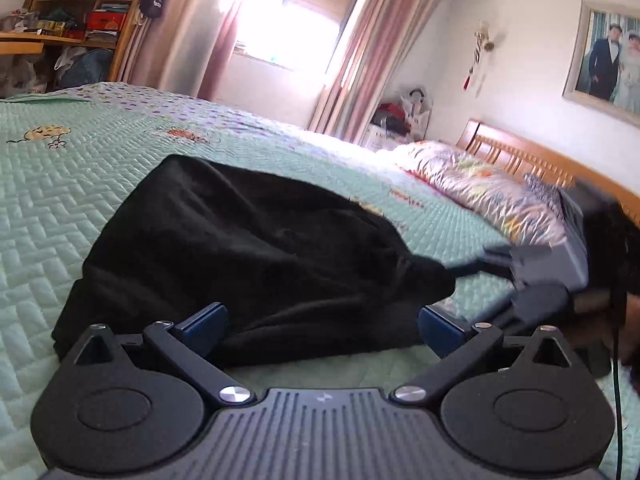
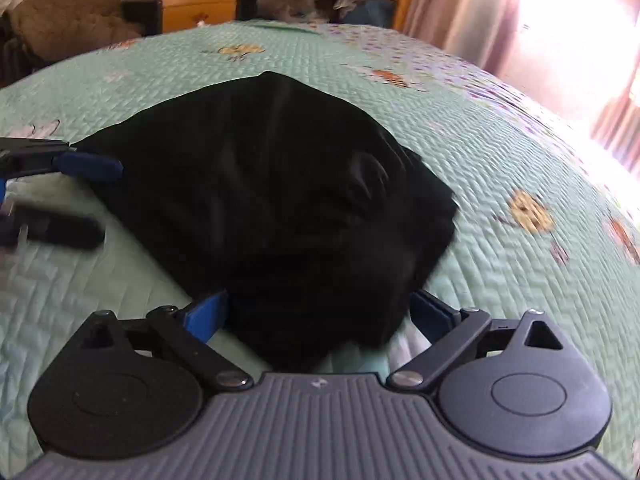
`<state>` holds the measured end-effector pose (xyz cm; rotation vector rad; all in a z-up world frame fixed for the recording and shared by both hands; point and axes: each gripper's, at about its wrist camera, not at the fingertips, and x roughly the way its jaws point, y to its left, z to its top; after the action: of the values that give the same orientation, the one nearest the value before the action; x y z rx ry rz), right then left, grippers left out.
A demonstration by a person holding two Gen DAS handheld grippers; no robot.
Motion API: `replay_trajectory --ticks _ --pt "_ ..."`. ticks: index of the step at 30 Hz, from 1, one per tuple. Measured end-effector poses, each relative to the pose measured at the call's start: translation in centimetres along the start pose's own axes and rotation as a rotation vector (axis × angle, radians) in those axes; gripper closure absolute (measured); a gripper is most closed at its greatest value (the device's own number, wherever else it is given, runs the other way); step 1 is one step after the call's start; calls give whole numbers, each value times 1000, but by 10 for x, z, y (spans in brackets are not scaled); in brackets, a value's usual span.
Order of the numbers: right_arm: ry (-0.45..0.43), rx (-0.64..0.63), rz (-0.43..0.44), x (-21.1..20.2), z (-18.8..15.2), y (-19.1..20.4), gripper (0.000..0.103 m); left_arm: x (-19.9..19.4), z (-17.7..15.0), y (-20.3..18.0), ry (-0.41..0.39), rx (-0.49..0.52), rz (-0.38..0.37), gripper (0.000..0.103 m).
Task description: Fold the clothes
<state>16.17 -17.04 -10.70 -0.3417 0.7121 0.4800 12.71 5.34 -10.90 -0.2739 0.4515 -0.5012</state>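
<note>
Left gripper (image 1: 322, 330): jaws spread wide, nothing between the pads; it sits low at the near edge of the garment, pointing across it toward the window side.

Left gripper from the right camera (image 2: 86, 200): enters at the left edge, upper blue finger (image 2: 90, 166) lying at the cloth's left border, the lower one just off it on the quilt; whether the upper finger touches the cloth I cannot tell.

Garment (image 1: 248, 248): black, bunched into a loose mound on the green quilt (image 1: 60, 208), near the middle of the bed; edges uneven, no clean fold line visible.

Long axis: in the left view the mound runs from the near left toward the far right, tapering to a dark tip by the right gripper (image 1: 532, 276).

Right gripper (image 2: 320, 316): jaws released and wide, straddling the near corner of the garment (image 2: 280, 200), cloth lying between the fingers but not pinched.

Nearer hand: judged, both are at the cloth's edge; the right one has cloth inside its jaws and is better placed to close first.

Next move, judged: each hand needs an edge pinched before the cloth can be lifted or spread.
</note>
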Motion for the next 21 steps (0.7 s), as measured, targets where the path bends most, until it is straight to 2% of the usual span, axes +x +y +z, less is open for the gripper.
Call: replay_trajectory --ticks 2,3,5,7,9,12,14,16,18,21 --pt "-39 42 -65 -17 -11 1 6 -7 2 0 -55 2 -4 1" --pt "-96 52 -84 -21 -11 4 6 -6 4 2 -60 -6 0 1" --pt "-206 67 -68 -30 -1 11 6 0 5 7 -38 -39 3 1" --pt "-260 44 -43 -22 19 22 6 4 5 17 -17 -91 -3 1" --pt "-222 9 3 2 40 28 6 3 6 24 -23 -122 0 3" --pt "-72 -38 31 38 44 25 6 -3 10 27 -59 -111 39 2" --pt "-91 39 32 31 36 12 6 -7 12 26 -86 -82 79 1" --pt "-177 116 42 15 39 2 6 -5 14 26 -83 -70 124 1" --pt "-257 115 29 12 51 -1 6 2 14 27 -53 -71 173 1" --pt "-192 114 45 55 92 -7 5 9 12 28 -24 -62 214 1"
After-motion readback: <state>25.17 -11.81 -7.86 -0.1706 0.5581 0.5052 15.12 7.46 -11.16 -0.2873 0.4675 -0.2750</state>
